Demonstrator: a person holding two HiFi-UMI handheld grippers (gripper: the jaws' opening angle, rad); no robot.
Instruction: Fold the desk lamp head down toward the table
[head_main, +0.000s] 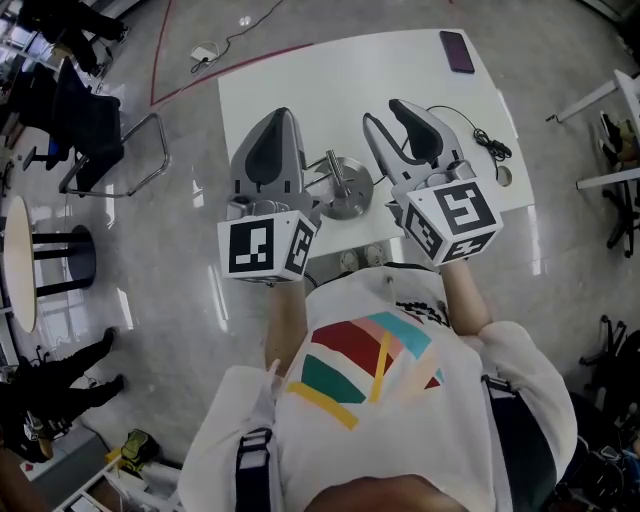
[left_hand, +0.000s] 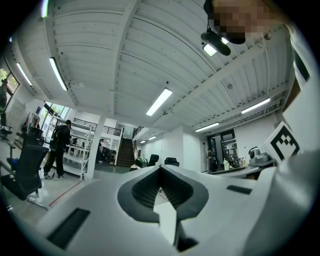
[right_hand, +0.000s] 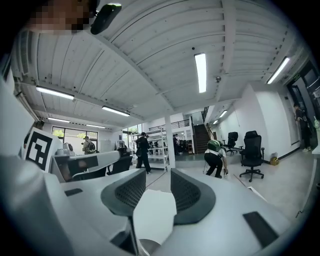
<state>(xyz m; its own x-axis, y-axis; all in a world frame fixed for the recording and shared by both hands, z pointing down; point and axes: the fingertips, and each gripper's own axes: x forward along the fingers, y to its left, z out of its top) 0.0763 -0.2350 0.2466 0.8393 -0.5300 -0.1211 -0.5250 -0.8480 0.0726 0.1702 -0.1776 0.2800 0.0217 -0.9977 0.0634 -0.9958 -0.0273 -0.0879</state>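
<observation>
Jaws pressed together on left gripper (head_main: 283, 118) | jaws spread on right gripper (head_main: 386, 112), nothing between | desk lamp (head_main: 345, 188) between both grippers, 6 o'clock edge of bench (head_main: 300, 75)

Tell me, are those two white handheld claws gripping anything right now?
Nothing is held. The white left gripper has its fingers shut on nothing. The white right gripper has its fingers apart, also empty.

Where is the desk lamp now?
Head view: the desk lamp stands at the near edge of the white table, between the left gripper and right gripper.
</observation>
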